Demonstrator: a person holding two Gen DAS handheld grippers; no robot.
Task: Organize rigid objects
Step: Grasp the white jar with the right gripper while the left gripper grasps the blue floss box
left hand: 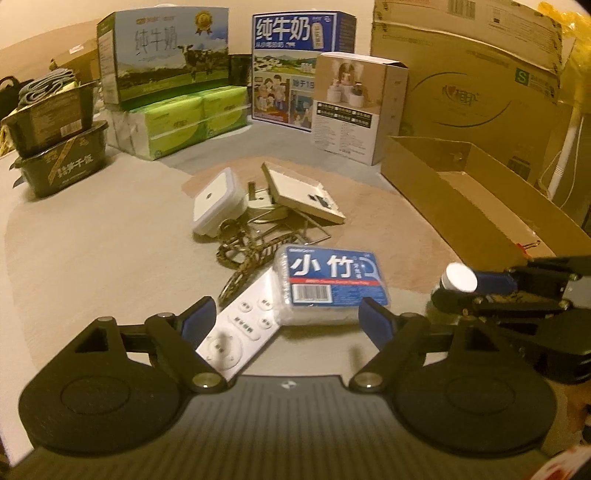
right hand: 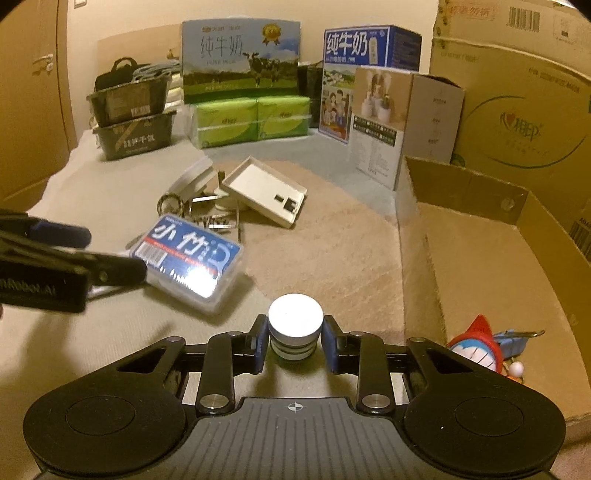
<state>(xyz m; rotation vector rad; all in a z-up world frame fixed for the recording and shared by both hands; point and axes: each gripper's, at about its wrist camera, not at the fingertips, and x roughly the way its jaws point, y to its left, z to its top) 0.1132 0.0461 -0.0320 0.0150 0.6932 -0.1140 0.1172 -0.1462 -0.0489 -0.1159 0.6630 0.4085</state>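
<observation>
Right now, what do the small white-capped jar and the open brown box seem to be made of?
White-capped jar: probably plastic, smooth and slightly glossy, with ridged sides; glass cannot be ruled out. Open brown box: corrugated cardboard, matte, with raw cut edges and folded flaps.

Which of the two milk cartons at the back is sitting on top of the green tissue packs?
The green cow-picture milk carton, on the left. It rests on the green tissue packs; the blue milk carton stands right of them.

You are working in warm, yellowish light over a pale beige surface [left hand: 92, 240], with a cream wall [right hand: 122, 18] running behind it. Milk cartons [left hand: 166, 55], green tissue packs [left hand: 184, 118] and a big cardboard box [left hand: 472, 74] are standing along that wall.
</observation>
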